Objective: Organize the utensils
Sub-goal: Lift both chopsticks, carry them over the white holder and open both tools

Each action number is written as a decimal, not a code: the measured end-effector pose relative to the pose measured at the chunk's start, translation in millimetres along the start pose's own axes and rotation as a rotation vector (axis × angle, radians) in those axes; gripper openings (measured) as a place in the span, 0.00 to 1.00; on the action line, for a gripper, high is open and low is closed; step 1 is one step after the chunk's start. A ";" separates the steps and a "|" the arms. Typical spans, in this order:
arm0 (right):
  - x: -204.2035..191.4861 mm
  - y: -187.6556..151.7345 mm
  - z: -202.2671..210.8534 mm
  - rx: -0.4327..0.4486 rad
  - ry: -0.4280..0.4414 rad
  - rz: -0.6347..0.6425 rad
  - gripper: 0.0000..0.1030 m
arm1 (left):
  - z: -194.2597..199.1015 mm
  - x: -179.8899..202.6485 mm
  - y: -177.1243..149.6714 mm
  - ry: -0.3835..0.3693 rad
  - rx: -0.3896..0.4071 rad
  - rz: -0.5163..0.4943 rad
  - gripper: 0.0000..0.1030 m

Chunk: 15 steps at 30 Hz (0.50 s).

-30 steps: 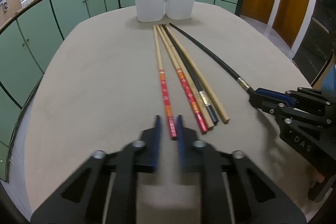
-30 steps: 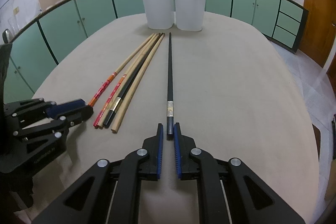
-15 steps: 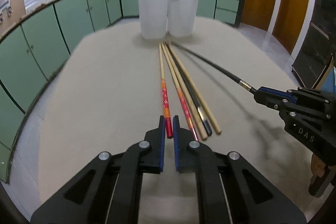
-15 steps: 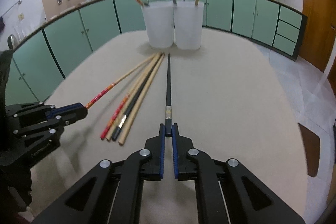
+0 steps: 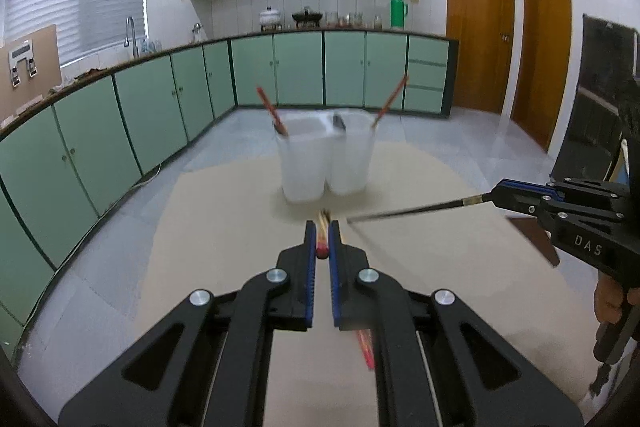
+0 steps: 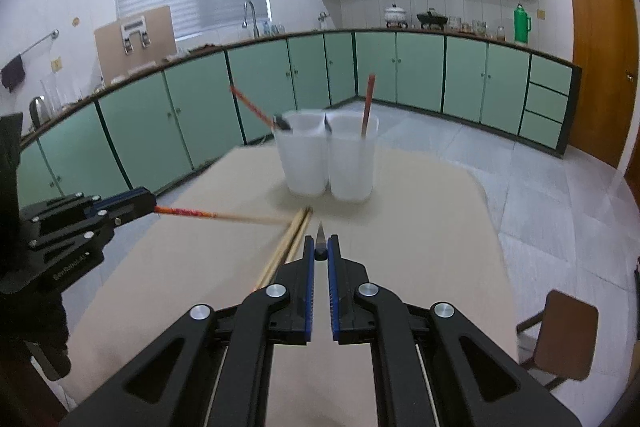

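My left gripper is shut on the red end of a red-and-wood chopstick, held above the table; in the right wrist view that chopstick sticks out from the left gripper. My right gripper is shut on the end of a black chopstick, which also shows as a thin dark rod sticking out of the right gripper. Both tips slant down toward the table. A few chopsticks still lie on the beige table. Two white containers stand at the far end, each with utensils in it.
The beige table ends just behind the containers. A brown chair stands at its right side. Green cabinets run along the left and back walls. A hand grips the right tool's handle.
Both grippers have shut on their chopsticks and risen well above the table, lifting the held ends. The views tilted up, so the containers now sit lower in the frames.
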State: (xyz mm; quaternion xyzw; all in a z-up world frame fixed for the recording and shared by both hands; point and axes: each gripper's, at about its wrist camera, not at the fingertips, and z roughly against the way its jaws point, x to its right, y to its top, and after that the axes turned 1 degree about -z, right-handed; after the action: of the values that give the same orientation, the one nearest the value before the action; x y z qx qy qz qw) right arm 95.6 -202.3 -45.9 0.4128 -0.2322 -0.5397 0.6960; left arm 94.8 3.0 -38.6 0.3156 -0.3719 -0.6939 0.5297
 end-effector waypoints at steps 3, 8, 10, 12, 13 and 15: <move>2.4 17.3 3.7 0.024 0.007 0.008 0.06 | 1.8 -2.0 16.8 -0.002 0.045 -0.001 0.05; 5.9 48.9 3.0 0.032 0.035 0.024 0.06 | 3.0 -2.3 44.6 -0.021 0.104 -0.012 0.05; 7.1 62.6 1.1 0.028 0.049 0.036 0.06 | 1.6 -2.5 55.4 -0.028 0.120 -0.021 0.05; 8.3 76.9 -1.0 0.025 0.055 0.053 0.06 | 0.3 -3.3 63.6 -0.035 0.131 -0.024 0.05; 8.4 85.2 -1.9 0.025 0.059 0.064 0.06 | -0.3 -3.9 69.0 -0.041 0.138 -0.022 0.05; 8.2 96.3 -1.4 0.028 0.067 0.076 0.06 | -2.7 -5.0 77.7 -0.052 0.147 -0.018 0.05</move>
State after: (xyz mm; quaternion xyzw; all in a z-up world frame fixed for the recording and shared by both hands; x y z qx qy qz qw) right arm 153.1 -202.2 31.9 0.4313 -0.2317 -0.4954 0.7175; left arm 137.1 -5.2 26.3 0.3390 -0.4327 -0.6774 0.4888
